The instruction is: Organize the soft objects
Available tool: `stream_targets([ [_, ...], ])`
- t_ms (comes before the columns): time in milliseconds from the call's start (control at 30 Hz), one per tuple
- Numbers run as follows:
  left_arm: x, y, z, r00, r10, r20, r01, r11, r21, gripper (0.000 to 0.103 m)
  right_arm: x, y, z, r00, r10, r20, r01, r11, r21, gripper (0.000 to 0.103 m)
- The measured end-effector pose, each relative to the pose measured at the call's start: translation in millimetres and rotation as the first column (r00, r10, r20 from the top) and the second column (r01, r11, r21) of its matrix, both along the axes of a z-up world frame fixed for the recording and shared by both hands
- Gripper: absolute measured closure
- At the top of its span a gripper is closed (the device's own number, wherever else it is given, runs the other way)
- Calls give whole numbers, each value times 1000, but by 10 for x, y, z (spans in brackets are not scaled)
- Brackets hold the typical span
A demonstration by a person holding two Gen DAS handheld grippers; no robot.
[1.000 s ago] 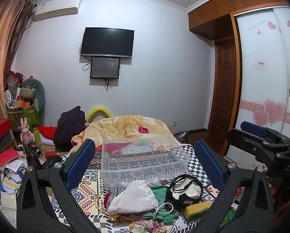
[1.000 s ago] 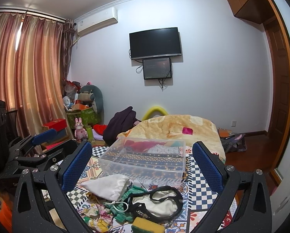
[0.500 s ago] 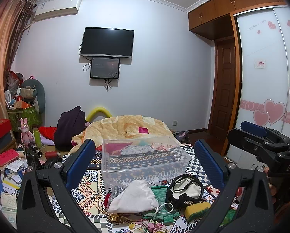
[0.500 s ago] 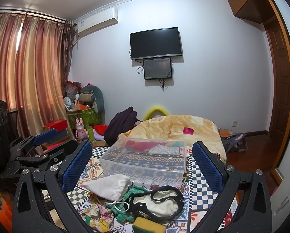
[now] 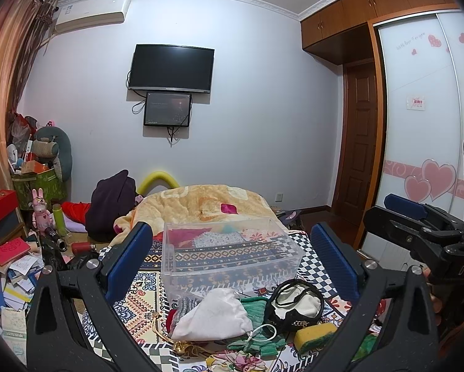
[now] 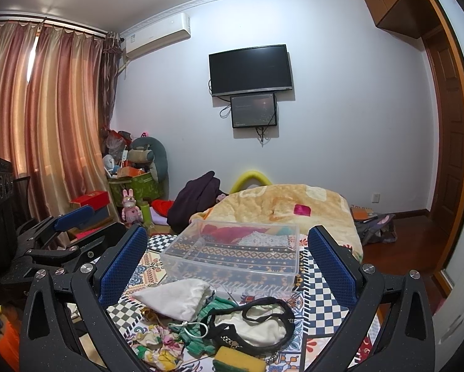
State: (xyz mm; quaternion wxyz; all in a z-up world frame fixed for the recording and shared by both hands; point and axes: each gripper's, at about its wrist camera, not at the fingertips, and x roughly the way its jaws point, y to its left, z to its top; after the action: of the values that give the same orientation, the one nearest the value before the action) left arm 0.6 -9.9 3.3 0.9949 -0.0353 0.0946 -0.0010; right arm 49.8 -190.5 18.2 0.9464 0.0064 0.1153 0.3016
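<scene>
Side by side, the left gripper (image 5: pixel 230 260) and right gripper (image 6: pixel 227 262) hover with fingers spread wide and empty, apparently poised to begin sorting. Between them on the patterned cloth (image 5: pixel 148 294), a limp heap waits just before the clear plastic bin (image 5: pixel 229 252): white pouch (image 5: pixel 215 314), green knit (image 5: pixel 256 307), black-trimmed bag (image 5: pixel 297 302), yellow sponge (image 5: pixel 312 334).
</scene>
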Motion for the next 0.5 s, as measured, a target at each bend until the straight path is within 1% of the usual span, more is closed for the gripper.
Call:
stream_targets([
  [333,17,-12,-22,1000,0,-6,0,1000,2,0,17,-10,-25,1000,-5,-7,5,1000,-1,0],
  [500,66,3,-119,999,-16,-44,17,1000,4,0,80,-63,-148,999,-13,-41,13,1000,-20,0],
])
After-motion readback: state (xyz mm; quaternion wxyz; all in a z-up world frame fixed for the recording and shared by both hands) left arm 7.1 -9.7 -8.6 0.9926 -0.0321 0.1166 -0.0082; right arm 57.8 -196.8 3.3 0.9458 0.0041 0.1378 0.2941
